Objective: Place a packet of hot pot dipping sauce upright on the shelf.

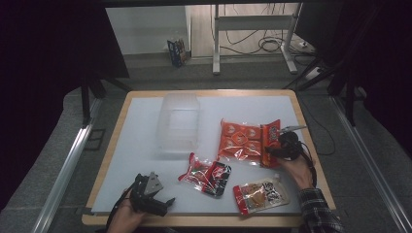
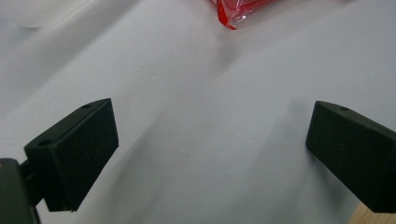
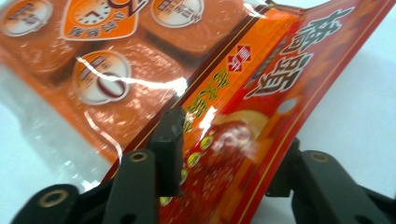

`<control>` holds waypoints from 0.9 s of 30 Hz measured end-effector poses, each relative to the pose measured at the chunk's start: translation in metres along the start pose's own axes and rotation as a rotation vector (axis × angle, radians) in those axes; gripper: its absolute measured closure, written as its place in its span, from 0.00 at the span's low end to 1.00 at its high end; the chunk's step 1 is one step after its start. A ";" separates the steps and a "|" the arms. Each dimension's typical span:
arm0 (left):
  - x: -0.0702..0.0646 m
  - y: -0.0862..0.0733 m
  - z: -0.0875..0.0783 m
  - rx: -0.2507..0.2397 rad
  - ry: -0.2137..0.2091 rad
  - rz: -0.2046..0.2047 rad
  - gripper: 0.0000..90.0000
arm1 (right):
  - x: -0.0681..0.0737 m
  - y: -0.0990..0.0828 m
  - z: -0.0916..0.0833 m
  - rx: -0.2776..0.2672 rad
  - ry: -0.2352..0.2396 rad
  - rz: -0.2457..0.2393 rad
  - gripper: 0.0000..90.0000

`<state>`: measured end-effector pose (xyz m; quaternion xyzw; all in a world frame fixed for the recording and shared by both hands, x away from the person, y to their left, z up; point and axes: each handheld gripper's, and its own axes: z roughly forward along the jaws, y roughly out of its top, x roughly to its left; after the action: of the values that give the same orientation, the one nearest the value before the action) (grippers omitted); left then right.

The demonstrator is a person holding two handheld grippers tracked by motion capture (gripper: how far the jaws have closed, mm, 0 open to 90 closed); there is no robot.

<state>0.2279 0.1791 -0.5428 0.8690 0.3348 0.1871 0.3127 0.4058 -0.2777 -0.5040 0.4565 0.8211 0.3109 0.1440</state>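
The right gripper is at the near right edge of the big orange snack bag, on the right half of the white table. In the right gripper view that red-and-orange header edge stands up between the two black jaws; one pad lies against its face, while the other sits behind it, so I cannot tell whether it presses, and the grip is not plainly clamped. The bag's far edge lies flat on the table, with its clear end trailing toward the middle. Just beside it on the left stands the clear plastic box, near but apart. There's open white surface between box and bag, and more behind the bag up to the far wooden rim. In front lie two smaller packets: a red-and-black packet, close to the bag's near corner, and a pale packet near the front edge, just beside the right hand. The left gripper hovers low at the front left corner, jaws spread wide with nothing but bare table between them. A red packet corner peeks in at the top of the left gripper view. The whole left strip of the table is free.
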 end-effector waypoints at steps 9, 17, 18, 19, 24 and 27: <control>-0.001 0.000 0.000 0.005 0.001 0.005 0.03 | -0.003 0.010 0.010 0.022 -0.048 0.010 0.83; -0.001 0.000 0.000 0.003 0.004 0.006 0.03 | -0.005 0.013 0.004 0.007 -0.025 0.076 0.98; -0.001 0.000 0.000 0.003 0.004 0.006 0.03 | -0.005 0.013 0.004 0.007 -0.025 0.076 0.98; -0.001 0.000 0.000 0.005 0.006 0.006 0.03 | -0.003 0.014 0.001 0.000 -0.046 0.055 0.98; 0.000 0.000 0.000 0.004 0.016 0.004 0.03 | 0.000 0.018 -0.009 -0.034 -0.046 0.040 0.98; 0.000 0.000 0.000 0.003 0.019 0.004 0.03 | 0.000 0.021 -0.015 -0.055 -0.029 0.042 0.98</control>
<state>0.2276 0.1794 -0.5425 0.8683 0.3364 0.1953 0.3079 0.4119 -0.2747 -0.4789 0.4741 0.8003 0.3296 0.1620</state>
